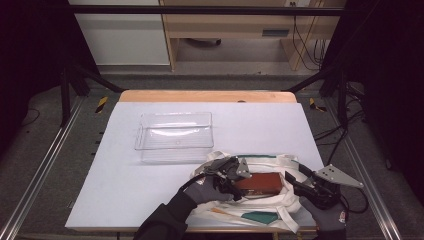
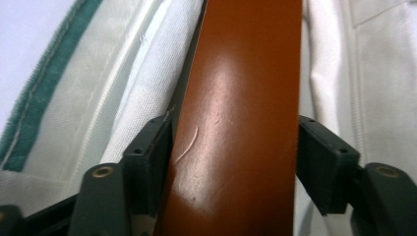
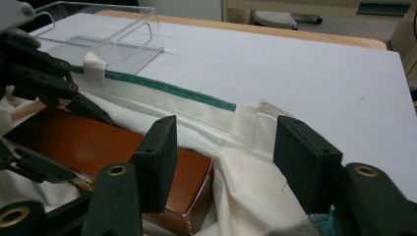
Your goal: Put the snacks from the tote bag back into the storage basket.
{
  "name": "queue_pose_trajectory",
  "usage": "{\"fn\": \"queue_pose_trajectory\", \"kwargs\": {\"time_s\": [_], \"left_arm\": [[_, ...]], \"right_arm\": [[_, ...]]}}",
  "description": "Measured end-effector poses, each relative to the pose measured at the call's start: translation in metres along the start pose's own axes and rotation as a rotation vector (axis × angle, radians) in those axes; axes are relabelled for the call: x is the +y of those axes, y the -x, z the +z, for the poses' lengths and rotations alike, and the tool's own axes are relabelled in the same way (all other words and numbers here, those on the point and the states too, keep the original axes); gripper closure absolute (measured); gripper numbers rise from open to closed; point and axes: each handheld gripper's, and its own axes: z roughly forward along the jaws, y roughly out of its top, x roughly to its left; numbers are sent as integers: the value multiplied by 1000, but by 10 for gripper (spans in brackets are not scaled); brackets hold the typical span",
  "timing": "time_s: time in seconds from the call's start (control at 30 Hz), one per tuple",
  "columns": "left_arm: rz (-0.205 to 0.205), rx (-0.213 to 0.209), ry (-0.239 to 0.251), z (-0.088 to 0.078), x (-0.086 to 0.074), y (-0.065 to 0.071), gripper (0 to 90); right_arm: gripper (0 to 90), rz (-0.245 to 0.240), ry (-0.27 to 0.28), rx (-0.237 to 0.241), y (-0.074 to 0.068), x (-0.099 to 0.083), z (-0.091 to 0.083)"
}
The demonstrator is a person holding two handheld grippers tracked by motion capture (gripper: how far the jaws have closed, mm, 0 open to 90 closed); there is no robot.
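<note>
Glossy brown box (image 1: pixel 258 183); flat, faintly scratched, rounded corners.

Bright table, dark surroundings

Overhead light evenly brightens the white table (image 1: pixel 150 190); the room edges fall black. A soft glare streak shines on the brown box (image 2: pixel 231 113), close and slightly blurred.

A: The brown box (image 1: pixel 258 183) at six o'clock on the table: how much of it shows?

B: Its top only. The white cloth bag (image 1: pixel 280 202) wraps its sides, and the left gripper (image 1: pixel 231 176) covers its nine o'clock end.

A: In the left gripper view?

B: The box (image 2: pixel 236 123) runs off at twelve and six o'clock. Whether the pads (image 2: pixel 150 152) press it, I can't tell.

A: The right gripper (image 3: pixel 223 152)?

B: Whether its pads pinch the cloth (image 3: pixel 246 196) is unclear; the clear tray (image 3: pixel 98 34) is cut off at eleven o'clock.
</note>
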Motion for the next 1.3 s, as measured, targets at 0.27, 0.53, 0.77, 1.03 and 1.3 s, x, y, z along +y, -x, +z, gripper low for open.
{"fn": "queue_pose_trajectory", "kwargs": {"time_s": [0.27, 0.53, 0.77, 1.03, 1.3], "left_arm": [[3, -29, -8, 5, -1, -4, 357], [32, -70, 5, 1, -2, -7, 421], [45, -65, 40, -9, -2, -5, 430], [50, -40, 91, -32, 0, -1, 433], [22, -40, 155, -59, 3, -7, 434]], "right_arm": [[430, -1, 0, -2, 1, 0, 0], [428, 3, 2, -3, 2, -1, 0], [412, 7, 18, -18, 4, 0, -2], [378, 25, 76, -66, 8, 2, -10], [357, 38, 90, -96, 13, 0, -11]]}}
